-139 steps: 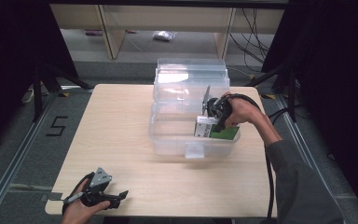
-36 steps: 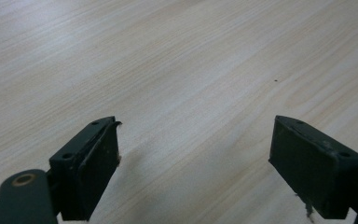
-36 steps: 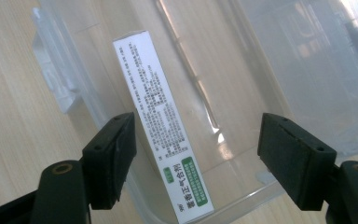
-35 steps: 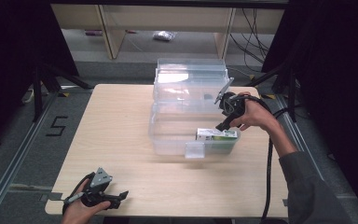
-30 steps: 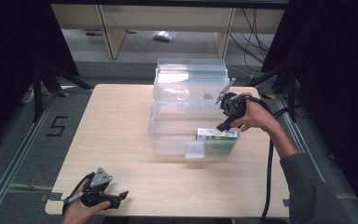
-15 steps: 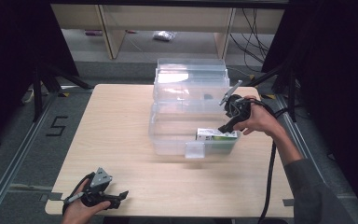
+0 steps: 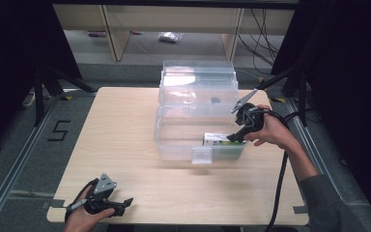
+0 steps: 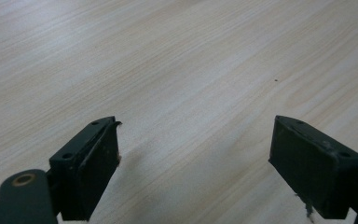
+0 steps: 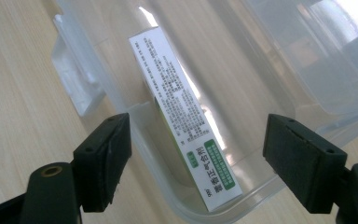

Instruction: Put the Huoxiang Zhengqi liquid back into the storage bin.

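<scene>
A clear plastic bin (image 7: 178, 140) stands mid-table with its lid (image 7: 198, 87) tipped open at the back. A white and green carton (image 7: 221, 141) lies in its right front corner. My right gripper (image 7: 233, 138) hovers at the bin's right end, pointing down at the carton. In the right gripper view the carton (image 9: 177, 107) lies past the bin's rim (image 9: 116, 100), and the right gripper (image 9: 200, 140) is open. Its jaws have just been opening and the pads touch nothing. My left gripper (image 7: 124, 203) rests at the table's front left corner. In its own view the left gripper (image 8: 198, 135) is open over bare wood.
The wooden table (image 7: 121, 121) has free room left of and in front of the bin. A latch tab (image 7: 201, 155) sticks out from the bin's front. The right gripper's cable (image 7: 278, 188) hangs off the right front edge. Shelves and a bag (image 7: 170, 36) lie beyond the table.
The right gripper, earlier down in the bin at the carton, has drawn back to the bin's right end and drifted slightly right. The carton stays in the bin. The left hand has not moved.
</scene>
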Action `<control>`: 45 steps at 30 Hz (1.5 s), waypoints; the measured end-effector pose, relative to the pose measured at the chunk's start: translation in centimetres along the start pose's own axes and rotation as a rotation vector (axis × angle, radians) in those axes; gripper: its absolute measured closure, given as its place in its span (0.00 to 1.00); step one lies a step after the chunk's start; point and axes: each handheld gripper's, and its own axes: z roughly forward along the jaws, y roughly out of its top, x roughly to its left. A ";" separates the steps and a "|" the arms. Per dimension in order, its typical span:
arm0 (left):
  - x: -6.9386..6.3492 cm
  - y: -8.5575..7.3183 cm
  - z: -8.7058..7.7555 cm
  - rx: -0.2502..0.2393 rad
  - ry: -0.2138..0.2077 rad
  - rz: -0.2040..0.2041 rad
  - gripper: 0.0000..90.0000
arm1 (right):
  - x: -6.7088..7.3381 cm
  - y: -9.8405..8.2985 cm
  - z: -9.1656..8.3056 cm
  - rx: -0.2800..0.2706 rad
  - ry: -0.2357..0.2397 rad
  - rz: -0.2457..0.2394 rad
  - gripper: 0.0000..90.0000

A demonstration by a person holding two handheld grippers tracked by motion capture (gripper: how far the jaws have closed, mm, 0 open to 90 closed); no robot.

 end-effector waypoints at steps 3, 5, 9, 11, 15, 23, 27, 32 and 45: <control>0.0 0.0 0.0 0.002 0.001 0.001 0.17 | 0.2 -0.3 -0.1 -0.021 -0.014 0.000 0.27; 0.0 0.0 0.0 0.003 0.000 -0.001 0.17 | 0.4 -0.4 -0.2 -0.035 -0.010 0.013 0.27; 0.0 0.0 0.0 0.001 0.000 0.002 0.17 | 0.5 -0.9 -0.2 -0.064 -0.015 0.011 0.26; 0.0 0.0 0.0 0.000 0.001 0.000 0.17 | 0.5 -1.3 -0.2 -0.079 -0.029 0.022 0.26; 0.0 0.0 0.0 0.000 0.001 -0.002 0.17 | 0.5 -1.6 -0.3 -0.092 -0.028 0.045 0.26; 0.0 0.0 0.0 0.005 0.001 0.005 0.17 | 1.3 -2.3 -0.3 -0.126 -0.037 0.060 0.26; 0.0 0.0 0.0 0.002 0.001 -0.001 0.17 | 1.4 -2.5 -0.2 -0.140 -0.033 0.050 0.26; 0.0 0.0 0.0 0.001 0.001 -0.001 0.17 | 2.4 -3.0 -0.3 -0.146 -0.045 0.093 0.26; 0.0 0.0 0.0 0.005 0.000 0.000 0.17 | 3.6 -4.3 -0.4 -0.193 -0.024 0.085 0.25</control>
